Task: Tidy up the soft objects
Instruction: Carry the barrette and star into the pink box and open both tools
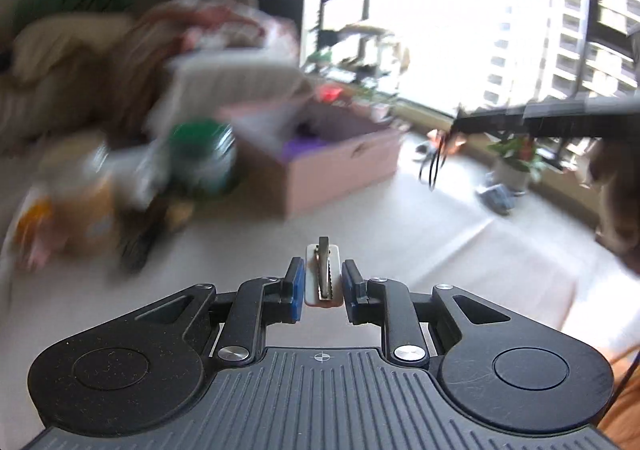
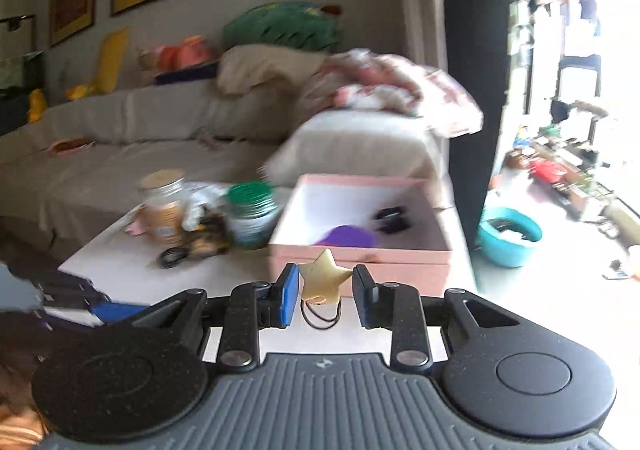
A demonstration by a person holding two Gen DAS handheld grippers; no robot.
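Left gripper [image 1: 323, 281]: narrowed onto a white hair clip [image 1: 323, 276] with a toothed metal clasp, blue pads against both sides, raised over pale floor.
Right gripper [image 2: 325, 285]: pinched on a cream star hair tie [image 2: 325, 277], its black elastic loop hanging below.
Pink box [image 2: 360, 266]: open, on the white table [image 2: 132, 266], just beyond the star; purple item [image 2: 347, 236] and dark hair ties [image 2: 392, 218] inside.
Left of box: green-lidded jar [image 2: 252, 214], cork-lidded jar [image 2: 164, 206], black elastic ring [image 2: 174, 256].
Far: beige sofa [image 2: 120, 154].
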